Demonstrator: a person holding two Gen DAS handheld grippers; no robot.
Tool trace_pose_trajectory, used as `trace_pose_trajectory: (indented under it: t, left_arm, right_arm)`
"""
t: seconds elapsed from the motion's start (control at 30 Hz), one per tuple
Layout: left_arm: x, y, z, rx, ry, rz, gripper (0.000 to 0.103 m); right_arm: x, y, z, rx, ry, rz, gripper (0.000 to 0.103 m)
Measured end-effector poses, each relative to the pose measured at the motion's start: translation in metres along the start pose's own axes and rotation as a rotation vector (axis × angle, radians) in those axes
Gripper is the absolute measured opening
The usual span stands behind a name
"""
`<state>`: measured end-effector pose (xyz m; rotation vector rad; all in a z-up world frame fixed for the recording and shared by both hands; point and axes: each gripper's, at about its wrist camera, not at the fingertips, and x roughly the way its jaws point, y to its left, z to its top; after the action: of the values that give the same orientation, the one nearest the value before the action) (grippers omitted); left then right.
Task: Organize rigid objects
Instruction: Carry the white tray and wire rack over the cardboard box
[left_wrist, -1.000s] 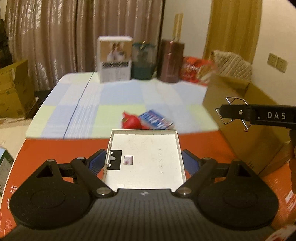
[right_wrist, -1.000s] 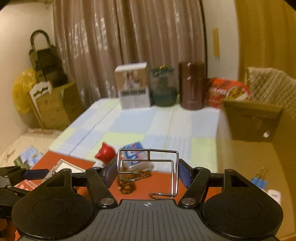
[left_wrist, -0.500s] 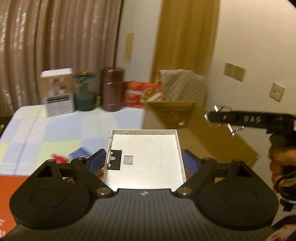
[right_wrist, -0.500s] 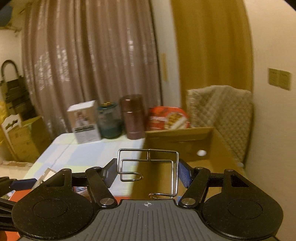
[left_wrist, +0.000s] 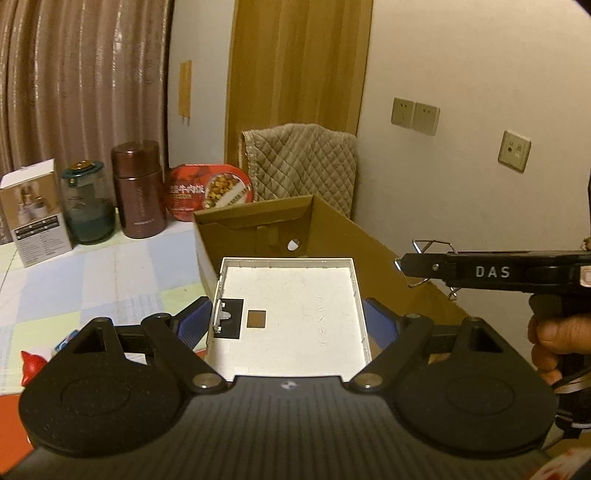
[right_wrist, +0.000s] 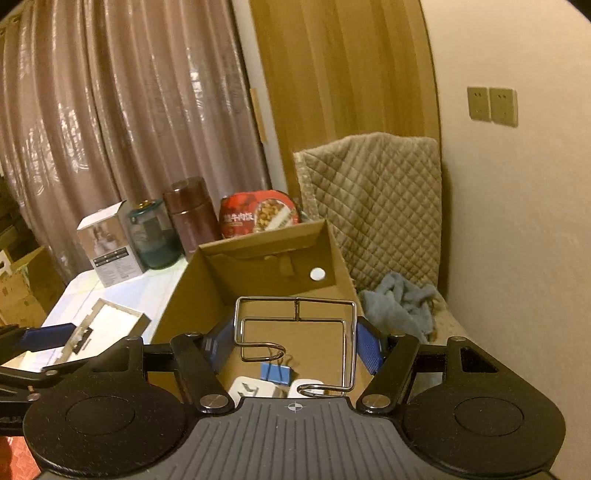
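Both grippers have swung from the table to the cardboard box (right_wrist: 258, 295) ahead of their fingers, the left gripper (left_wrist: 288, 325) clamped on the white plastic tray (left_wrist: 295, 314) and the right gripper (right_wrist: 295, 347) clamped on the wire holder (right_wrist: 295, 332), so release into the box appears next.

cardboard box (right_wrist: 258, 254) open-topped, binder clip (right_wrist: 275, 373) and plugs on its floor

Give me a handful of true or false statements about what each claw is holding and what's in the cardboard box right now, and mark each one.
1. The left claw grips a flat white plastic tray. True.
2. The right claw is empty. False: it is shut on a bent silver wire rack.
3. A blue binder clip lies inside the open brown cardboard box. True.
4. The brown metal canister stands inside the box. False: it stands on the checked tablecloth, beside the box.
5. The wire rack already rests on the box floor. False: it is held above the box.
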<state>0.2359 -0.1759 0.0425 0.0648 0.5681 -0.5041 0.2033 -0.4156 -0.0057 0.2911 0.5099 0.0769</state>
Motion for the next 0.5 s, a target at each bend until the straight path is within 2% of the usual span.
trace_pose_trajectory:
  t: [0.5]
  left_arm:
    - [0.056,0.001,0.014,0.050,0.035,0.014,0.085]
  right_arm:
    - [0.024,-0.018,0.012,0.005,0.015,0.016,0.064]
